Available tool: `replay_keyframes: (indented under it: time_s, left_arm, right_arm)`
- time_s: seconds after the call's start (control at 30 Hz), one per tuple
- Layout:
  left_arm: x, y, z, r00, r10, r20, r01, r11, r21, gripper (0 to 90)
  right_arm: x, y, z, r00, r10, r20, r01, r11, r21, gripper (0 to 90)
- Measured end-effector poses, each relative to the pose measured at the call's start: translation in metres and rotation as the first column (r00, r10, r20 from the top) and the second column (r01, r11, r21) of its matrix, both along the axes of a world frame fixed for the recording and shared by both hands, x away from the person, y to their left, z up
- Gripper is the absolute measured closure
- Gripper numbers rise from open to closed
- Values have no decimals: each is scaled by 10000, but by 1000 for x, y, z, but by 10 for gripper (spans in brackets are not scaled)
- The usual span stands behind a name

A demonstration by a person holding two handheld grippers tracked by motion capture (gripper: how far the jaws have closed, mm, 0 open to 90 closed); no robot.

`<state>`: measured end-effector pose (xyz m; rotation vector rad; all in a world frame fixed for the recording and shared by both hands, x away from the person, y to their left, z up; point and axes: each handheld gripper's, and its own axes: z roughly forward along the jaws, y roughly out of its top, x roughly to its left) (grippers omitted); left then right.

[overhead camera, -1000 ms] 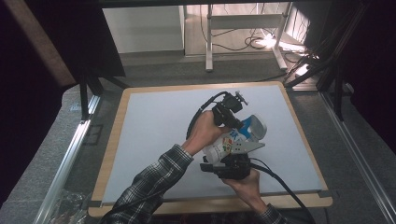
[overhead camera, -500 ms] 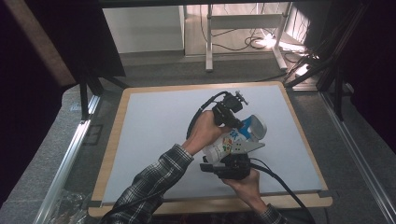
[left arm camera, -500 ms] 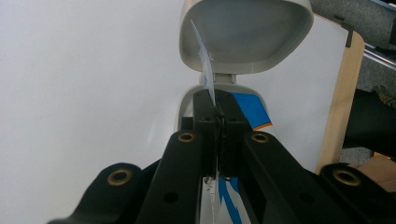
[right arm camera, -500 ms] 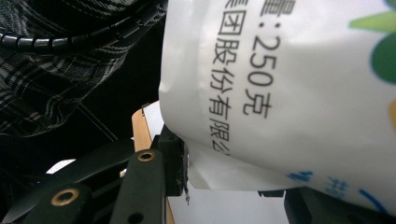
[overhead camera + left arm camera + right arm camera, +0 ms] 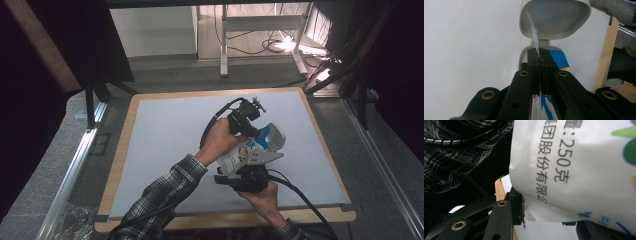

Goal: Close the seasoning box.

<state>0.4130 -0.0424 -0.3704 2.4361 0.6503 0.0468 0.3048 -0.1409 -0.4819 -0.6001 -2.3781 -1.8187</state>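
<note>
Nearest the person, the right gripper (image 5: 247,176) clasps the lower end of the white printed pouch (image 5: 245,152) above the white table (image 5: 165,130). Farther out, the left gripper (image 5: 246,124) pinches a thin flap (image 5: 534,37) beside the pouch's open grey lid (image 5: 555,18).

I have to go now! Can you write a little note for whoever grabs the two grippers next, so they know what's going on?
Left gripper: shut on the thin top edge of the white printed plastic pouch.
Right gripper: clamped on the pouch's lower end, holding it up over the white table mat.
Grey plastic jug holder: lies on the mat just beyond the pouch.
Done: pouch gripped at both ends.
Left, probably: seat the pouch in the holder, then let go.
</note>
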Motion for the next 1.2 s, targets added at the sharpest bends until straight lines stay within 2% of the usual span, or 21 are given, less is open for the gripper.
replay_keyframes:
  time_s: [1.2]
  left_arm:
    - [1,-2,2,10000,-17,-59,18,10000,91,885]
  right_arm:
    - [0,1,1,10000,-10,-58,11,10000,65,619]
